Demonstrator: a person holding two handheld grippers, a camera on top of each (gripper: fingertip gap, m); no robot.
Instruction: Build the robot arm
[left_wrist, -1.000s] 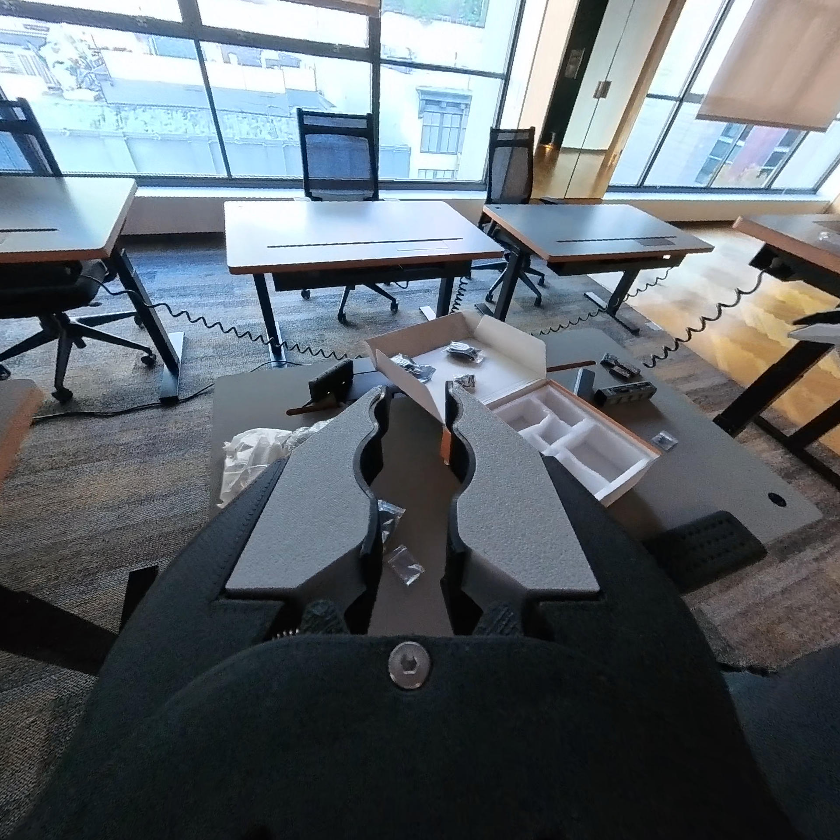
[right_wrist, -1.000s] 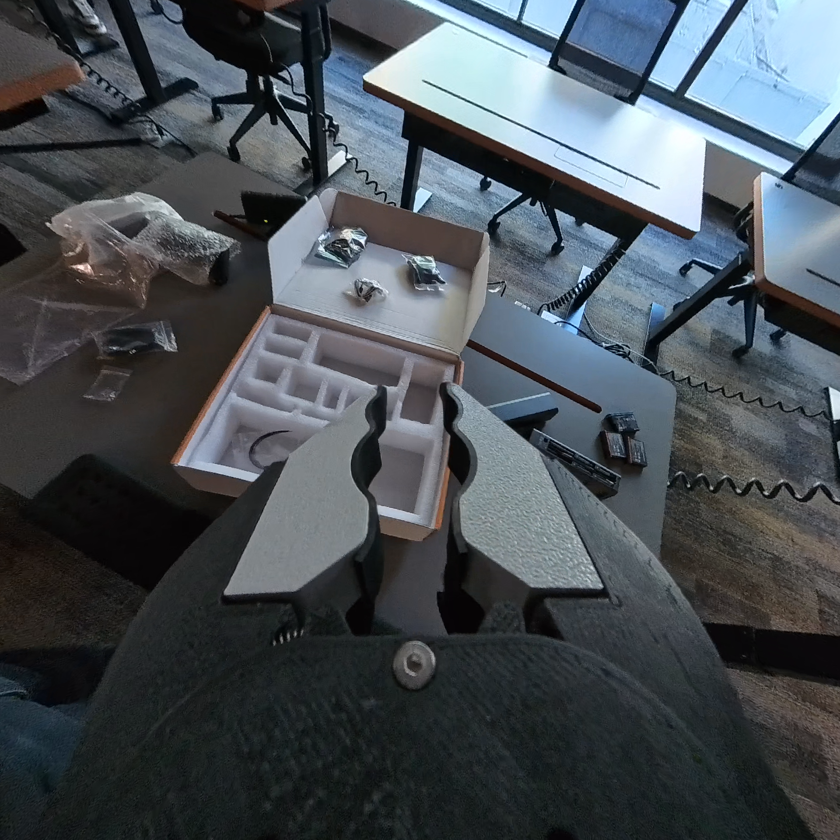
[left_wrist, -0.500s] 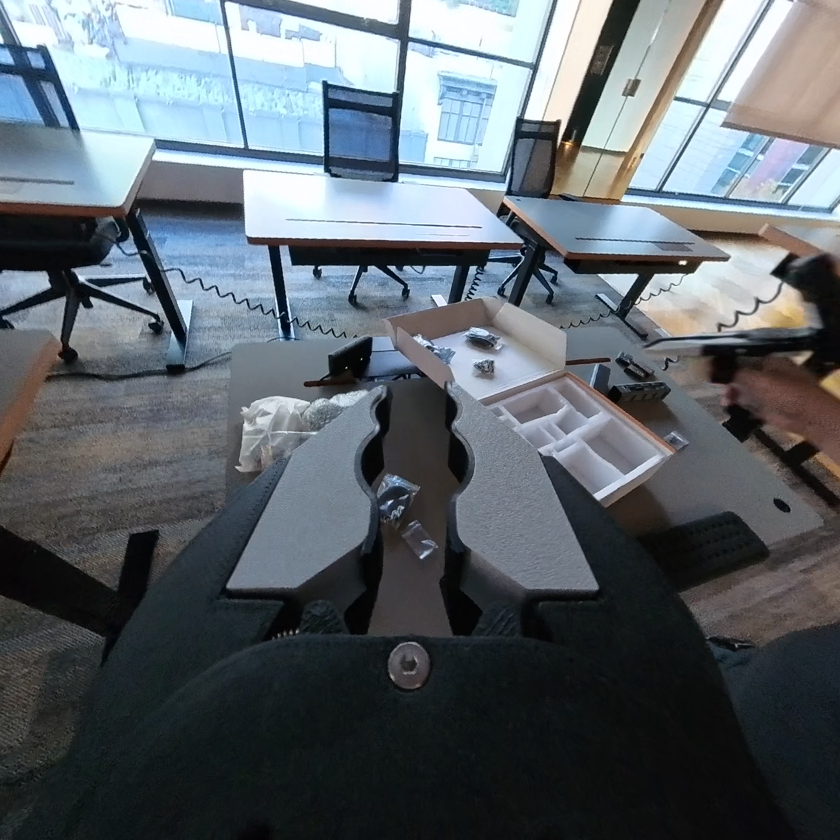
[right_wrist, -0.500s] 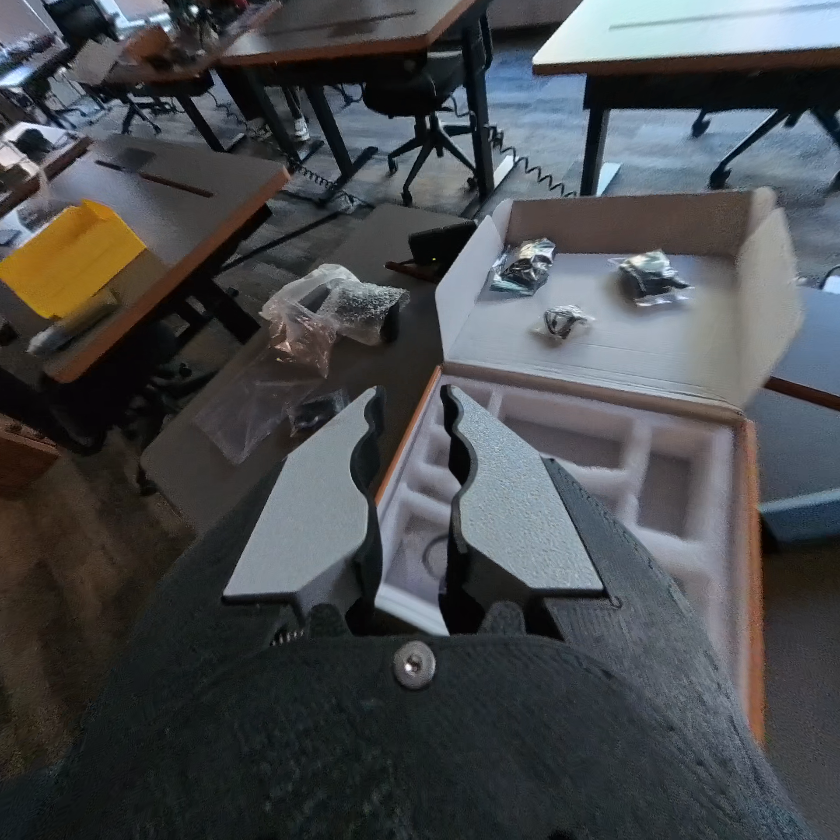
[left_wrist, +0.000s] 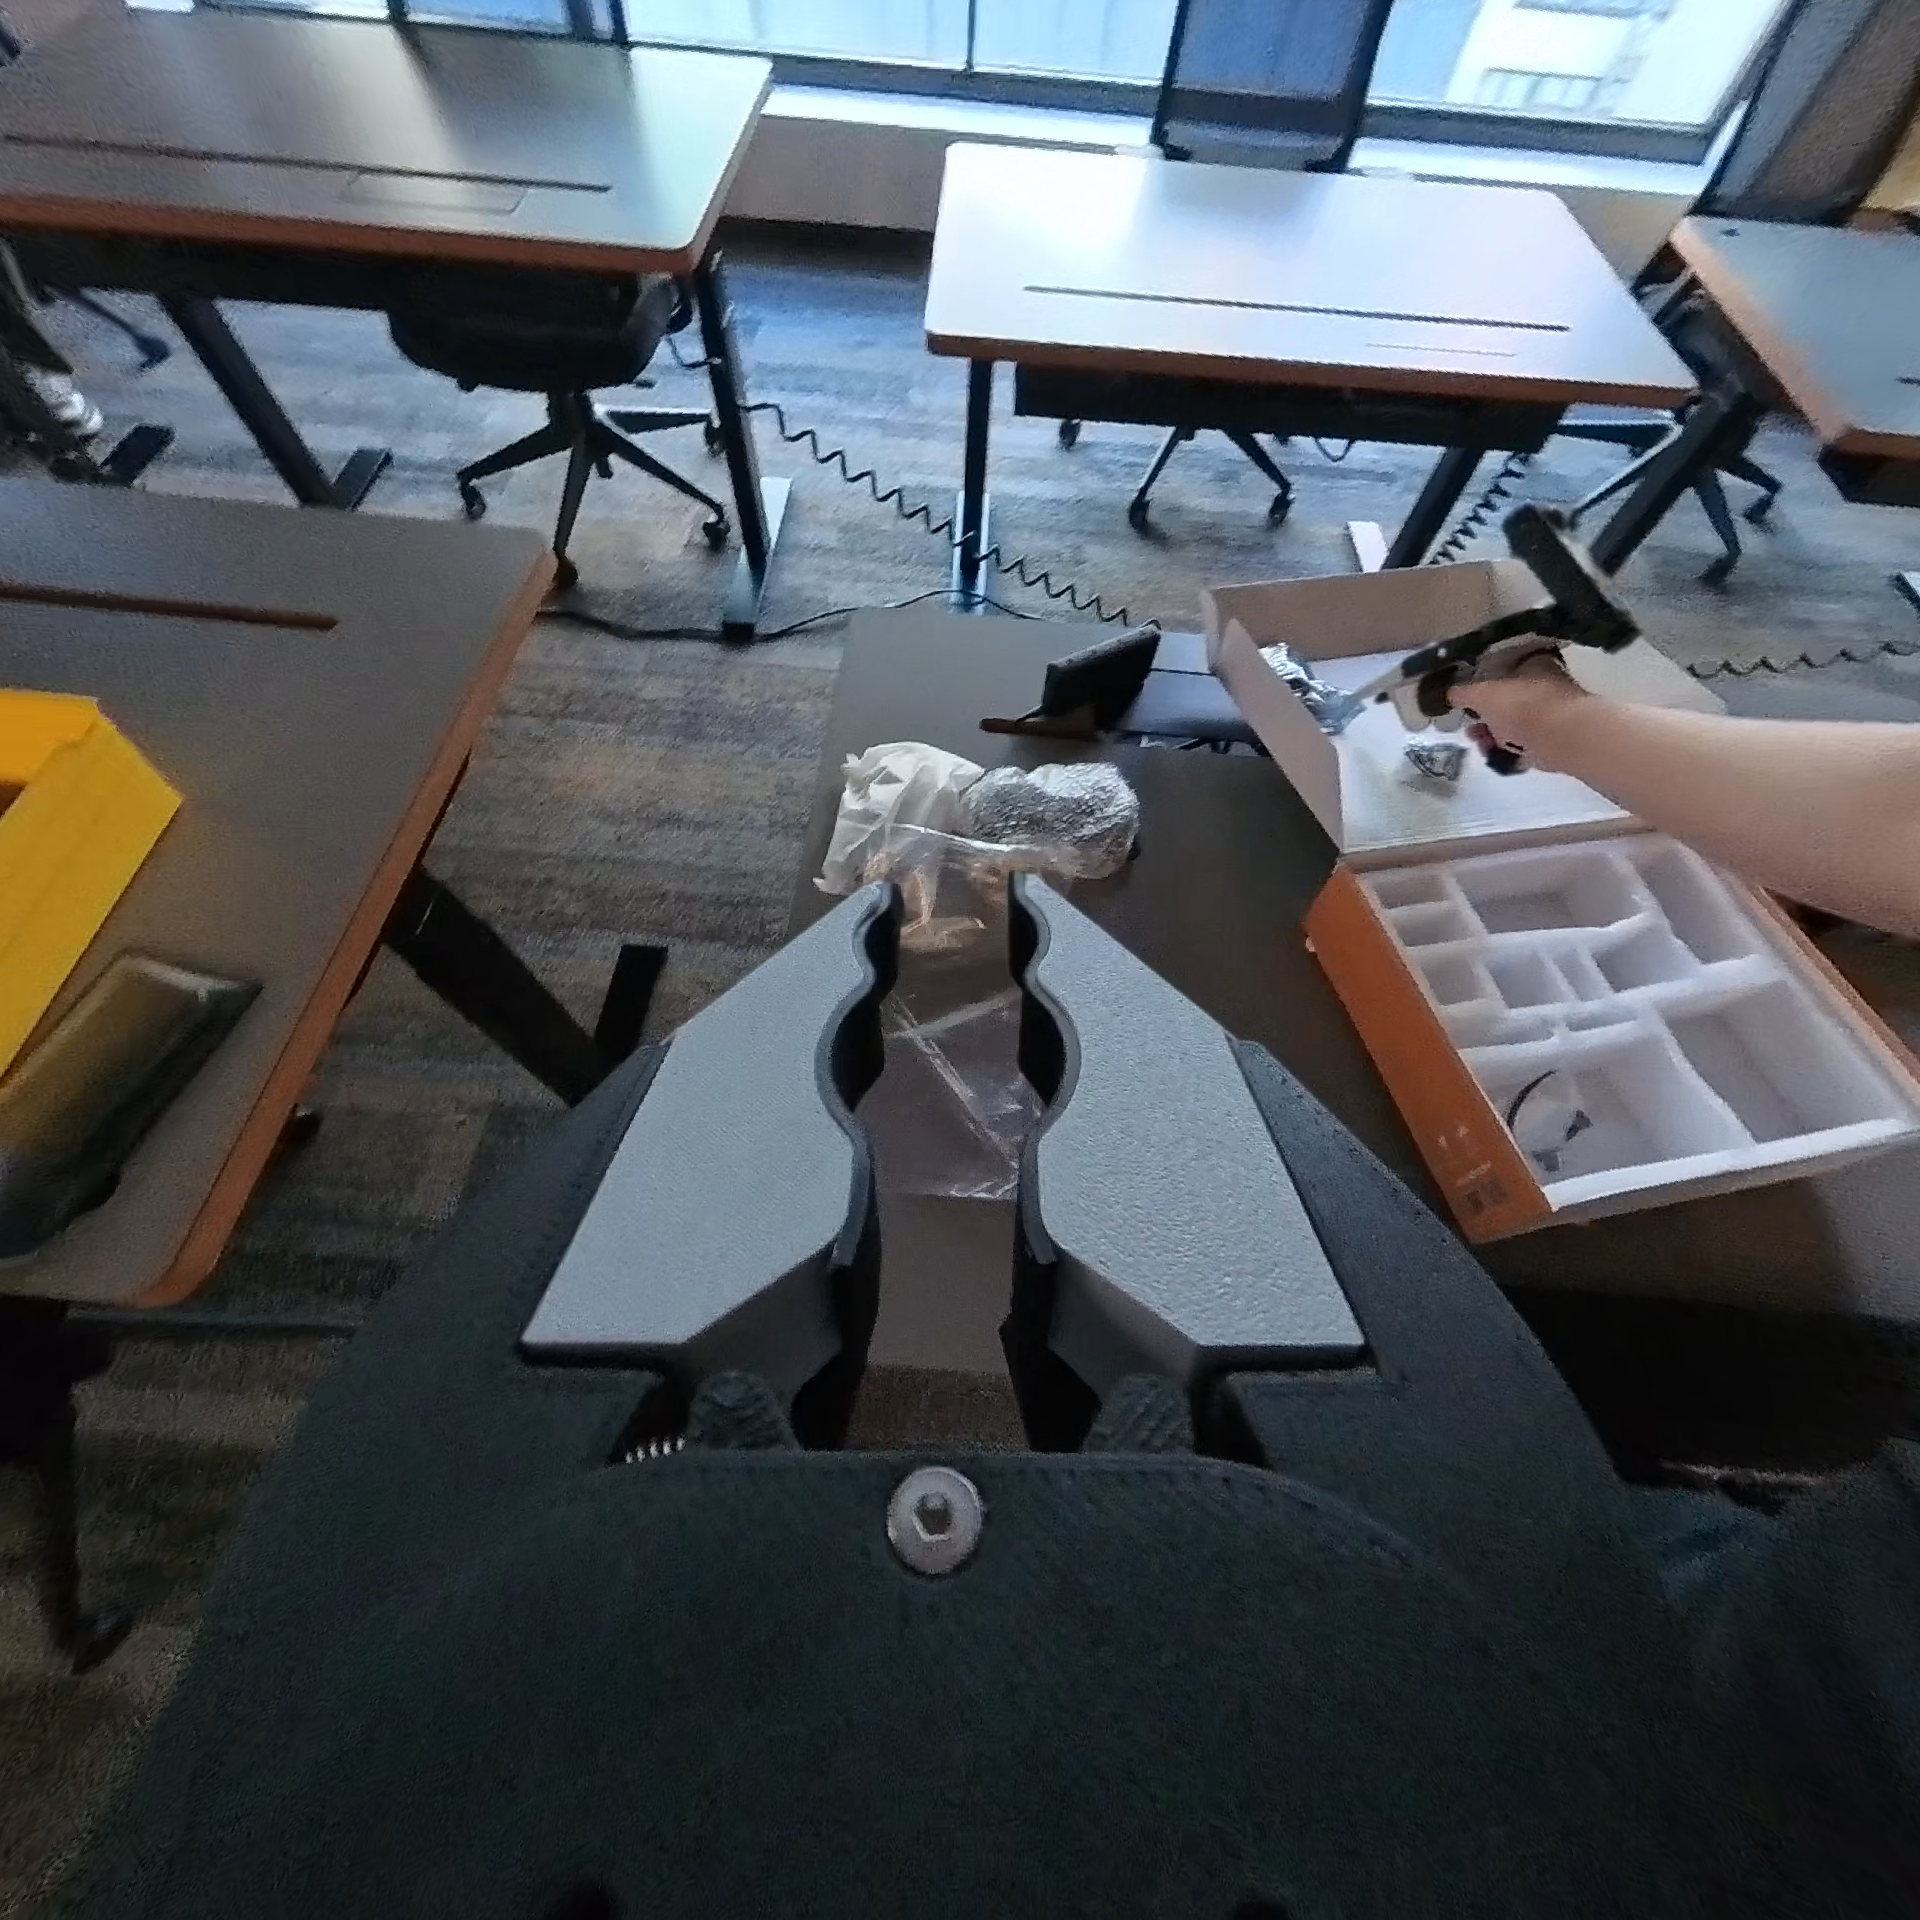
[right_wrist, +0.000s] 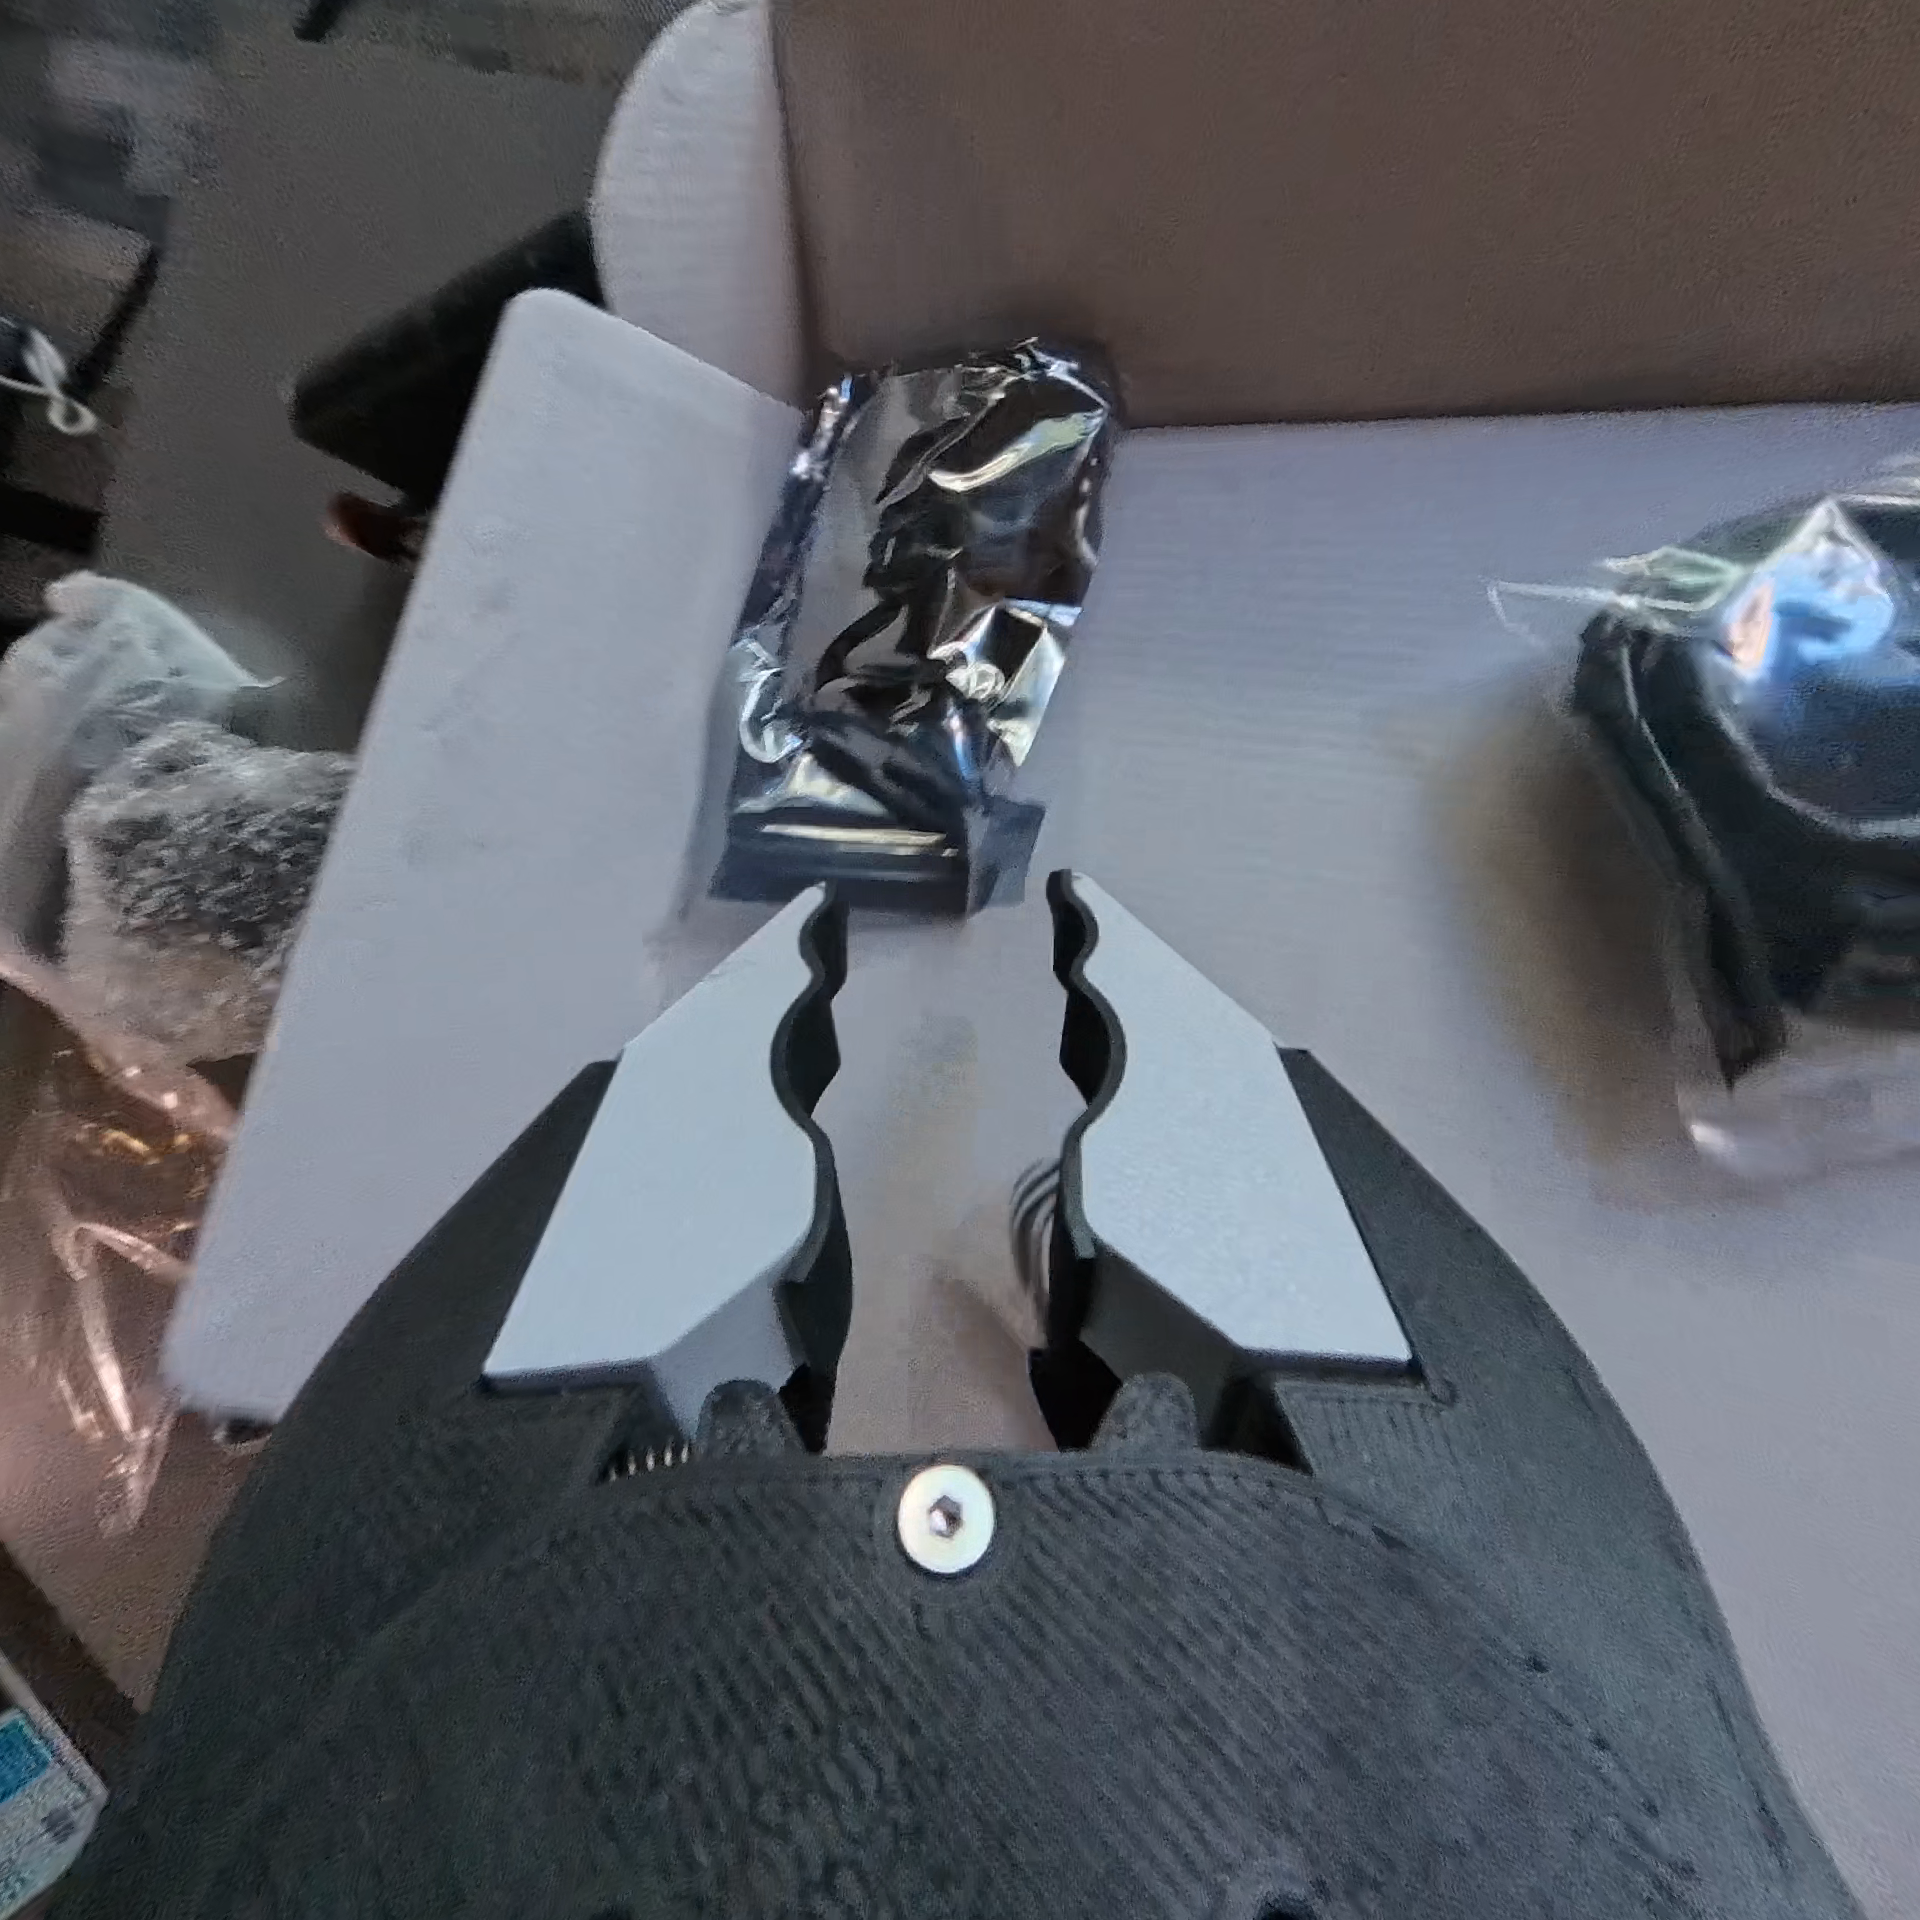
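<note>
- Grey, textured fingers frame the left wrist view: the left tongs (left_wrist: 951, 891) are held above the dark surface (left_wrist: 1226, 935) with a narrow gap between the jaws and nothing in it.
- Directly below that gap lies a clear plastic bag (left_wrist: 961, 1039), flat on the surface. Just beyond the tips are a crumpled white bag (left_wrist: 888, 784) and a bubble-wrapped bundle (left_wrist: 1049, 816), touching each other.
- To the right sits an orange-sided box (left_wrist: 1434, 1101) with a white foam insert (left_wrist: 1621, 997). Most of its pockets look empty. The lid (left_wrist: 1299, 748) is folded back flat behind it.
- A hand (left_wrist: 1507, 717) reaches over that lid with the right tongs (left_wrist: 1351, 712), tips down among small packets.
- A yellow bin (left_wrist: 62, 831) sits on a neighbouring desk, well apart from all this.
- In the right wrist view, the right tongs (right_wrist: 940, 894) are low over the pale inner face of the lid. The jaws are moderately apart and grip nothing.
- A silvery foil pouch (right_wrist: 935, 623) lies just ahead of the tips, lengthwise along the fingers, with its far end against the lid's brown back wall (right_wrist: 1351, 208) and its left edge beside a raised side flap (right_wrist: 468, 779). The tips are near its closest end, but I cannot tell if they touch it.
- Well to the right on the same panel is a dark part in a clear bag (right_wrist: 1766, 748), blurred.
- Something striped shows under the right finger, and it is too hidden to identify.
</note>
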